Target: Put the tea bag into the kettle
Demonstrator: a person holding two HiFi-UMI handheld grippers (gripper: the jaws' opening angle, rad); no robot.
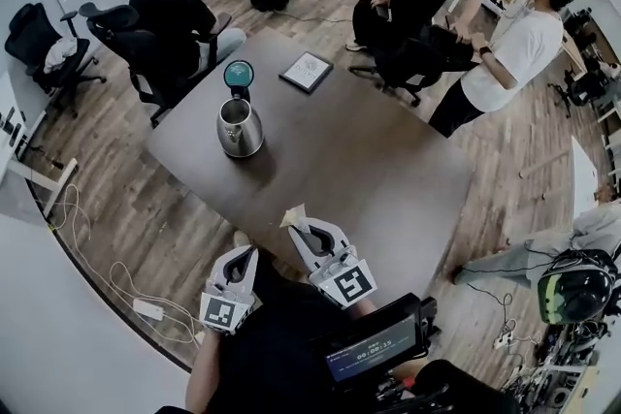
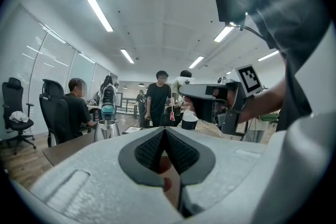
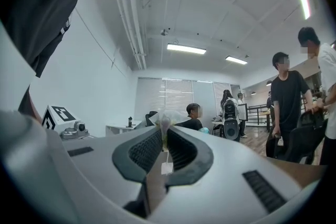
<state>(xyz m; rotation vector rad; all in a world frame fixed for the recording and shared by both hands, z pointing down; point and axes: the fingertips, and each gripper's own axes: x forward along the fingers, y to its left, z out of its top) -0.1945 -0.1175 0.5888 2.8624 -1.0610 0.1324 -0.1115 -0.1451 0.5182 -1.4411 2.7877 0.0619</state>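
Right tool (image 1: 301,230): pinching tea bag (image 1: 293,215), at near desk (image 1: 369,170) edge.
Left tool (image 1: 252,252): pressed together, empty.
Kettle (image 1: 239,127): lid up, well apart.
Left to do: carry, drop in.

Seen from the head view, the kettle (image 1: 240,127) stands on the table (image 1: 369,160) at ten o'clock from its middle, and a tablet (image 1: 307,72) lies at twelve o'clock. At the six o'clock edge, the right gripper (image 1: 296,226) holds the tea bag (image 1: 293,215) between its jaws. The left gripper (image 1: 250,253) is just beside it at eight o'clock.
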